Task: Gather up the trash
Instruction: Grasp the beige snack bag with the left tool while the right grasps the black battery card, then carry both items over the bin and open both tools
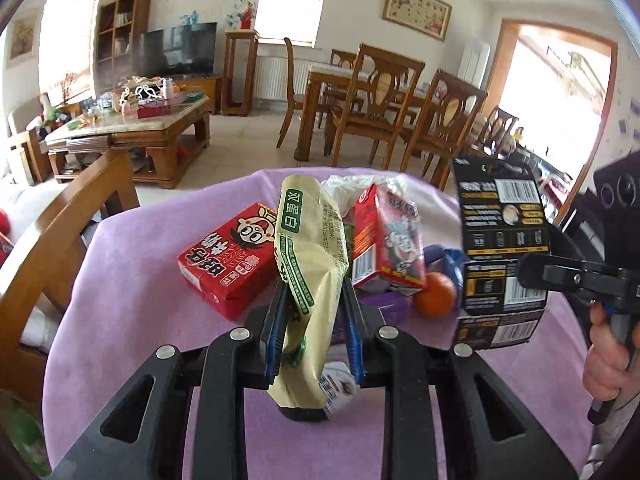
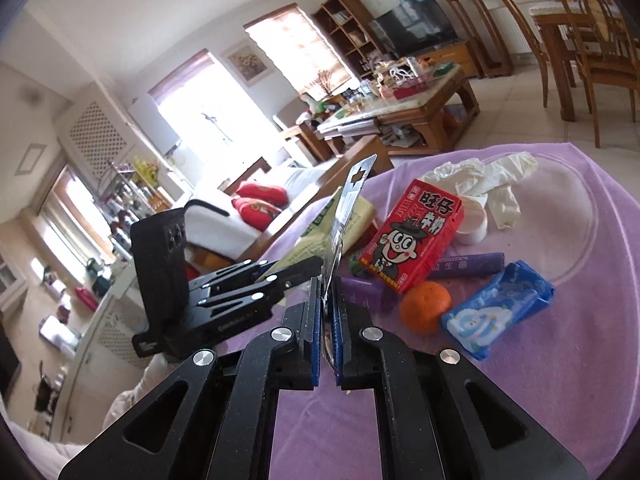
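Trash on purple cloth (image 1: 132, 320): cream wrapper (image 1: 310, 248) hides items behind it. Left gripper (image 1: 314, 332) clamps it, angled down; right gripper (image 2: 328, 332), w/ hand (image 1: 608, 360) half cut off, pinches black card (image 1: 502, 252) edge-on.

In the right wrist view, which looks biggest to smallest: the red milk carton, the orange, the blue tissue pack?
1. Red milk carton.
2. Blue tissue pack, nearly as large but nearer the camera, so unsure.
3. Orange, clearly smallest.
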Tool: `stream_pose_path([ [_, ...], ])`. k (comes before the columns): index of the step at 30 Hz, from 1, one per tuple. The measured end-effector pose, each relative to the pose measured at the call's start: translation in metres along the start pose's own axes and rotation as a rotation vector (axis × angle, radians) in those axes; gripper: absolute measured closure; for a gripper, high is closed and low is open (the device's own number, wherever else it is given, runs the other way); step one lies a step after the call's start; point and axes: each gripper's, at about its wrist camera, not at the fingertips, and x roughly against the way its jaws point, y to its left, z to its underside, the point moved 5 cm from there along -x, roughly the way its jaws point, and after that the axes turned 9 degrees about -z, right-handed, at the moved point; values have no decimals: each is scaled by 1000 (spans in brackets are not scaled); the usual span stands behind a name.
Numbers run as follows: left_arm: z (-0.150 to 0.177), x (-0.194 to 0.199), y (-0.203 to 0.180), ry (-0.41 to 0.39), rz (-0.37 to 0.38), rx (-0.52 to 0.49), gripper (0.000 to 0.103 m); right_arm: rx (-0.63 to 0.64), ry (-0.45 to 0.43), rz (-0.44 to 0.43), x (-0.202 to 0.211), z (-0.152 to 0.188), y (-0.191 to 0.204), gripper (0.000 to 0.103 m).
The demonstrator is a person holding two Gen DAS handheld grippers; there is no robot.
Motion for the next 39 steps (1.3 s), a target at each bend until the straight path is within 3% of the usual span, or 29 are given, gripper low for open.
stream_pose_path([
  [7, -4, 48, -29, -69, 59, 45, 77, 49, -96, 67, 79, 7, 2, 98],
  [14, -21, 65, -116, -109, 138, -32, 77, 57, -190, 138, 161, 15, -15, 97],
  [19, -31, 52, -193, -101, 224, -95, 77, 35, -280, 257, 244, 24, -53, 97],
  [26, -22, 9, -321, -17, 348, -189, 77, -31, -381, 487, 356, 55, -124, 97],
  [30, -14, -18, -373, 43, 386, -206, 77, -86, -391, 577, 394, 82, -171, 97],
  [34, -8, -45, -402, 98, 380, -224, 77, -109, -375, 626, 408, 108, -206, 97],
  [39, 2, -74, -415, 194, 346, -241, 77, -120, -332, 659, 389, 122, -235, 97],
])
